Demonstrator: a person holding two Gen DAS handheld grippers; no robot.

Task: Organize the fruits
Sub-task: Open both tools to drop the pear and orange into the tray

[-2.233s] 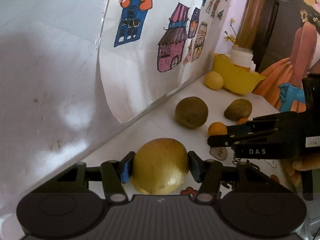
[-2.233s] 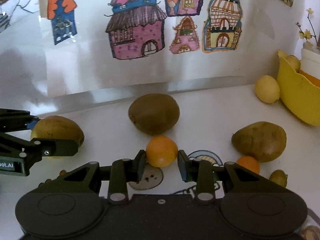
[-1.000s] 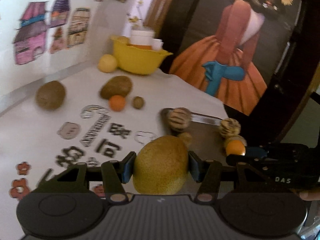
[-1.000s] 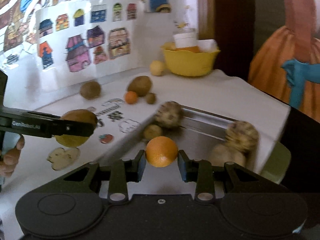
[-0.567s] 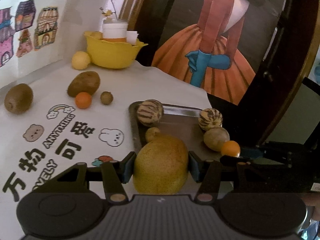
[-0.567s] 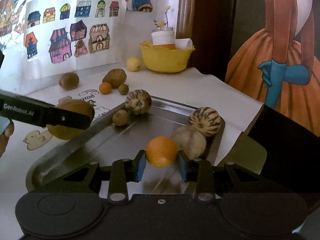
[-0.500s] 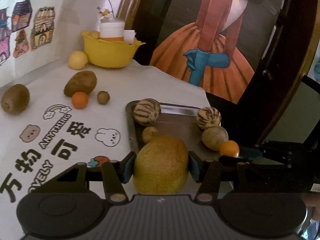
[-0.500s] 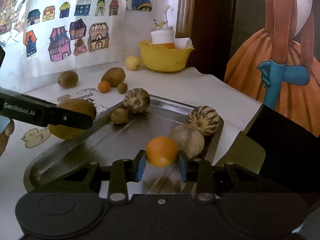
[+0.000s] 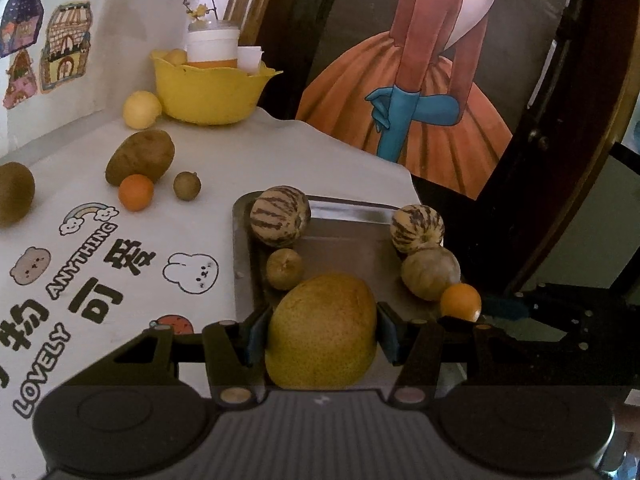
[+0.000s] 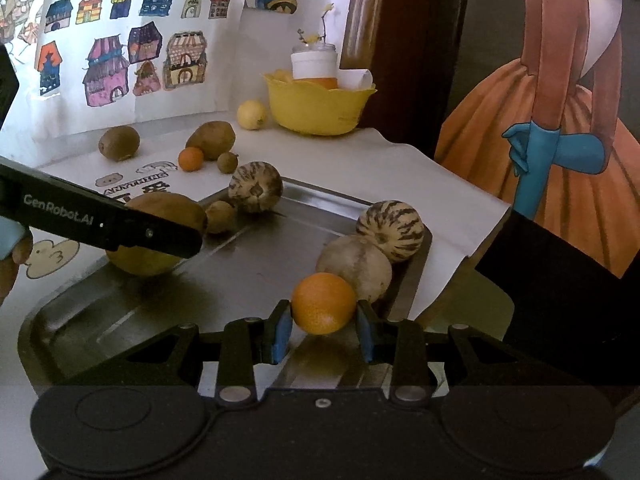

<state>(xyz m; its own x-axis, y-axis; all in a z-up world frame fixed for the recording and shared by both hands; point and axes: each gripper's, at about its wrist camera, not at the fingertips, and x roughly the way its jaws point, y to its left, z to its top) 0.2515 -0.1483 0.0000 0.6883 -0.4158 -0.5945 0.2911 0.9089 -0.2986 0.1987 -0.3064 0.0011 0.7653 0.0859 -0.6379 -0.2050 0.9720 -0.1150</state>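
Care is needed now: the left gripper [image 9: 320, 330] clenches the big pear [image 9: 322, 330] and the right gripper [image 10: 323, 330] clenches the small orange [image 10: 323, 303], both low-centre over the metal tray [image 10: 256, 252], so lower each onto bare metal, away from the striped melons [image 10: 390, 230], before releasing.

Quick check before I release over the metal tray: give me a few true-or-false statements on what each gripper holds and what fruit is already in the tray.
1. The left gripper is shut on a large yellow-green pear. True.
2. The right gripper is open and holds nothing. False: it is shut on a small round orange.
3. Two striped round melons lie in the grey metal tray. True.
4. The yellow plastic bowl stands inside the tray. False: it stands on the white tablecloth by the wall.
5. Another small orange fruit lies outside the tray. True.
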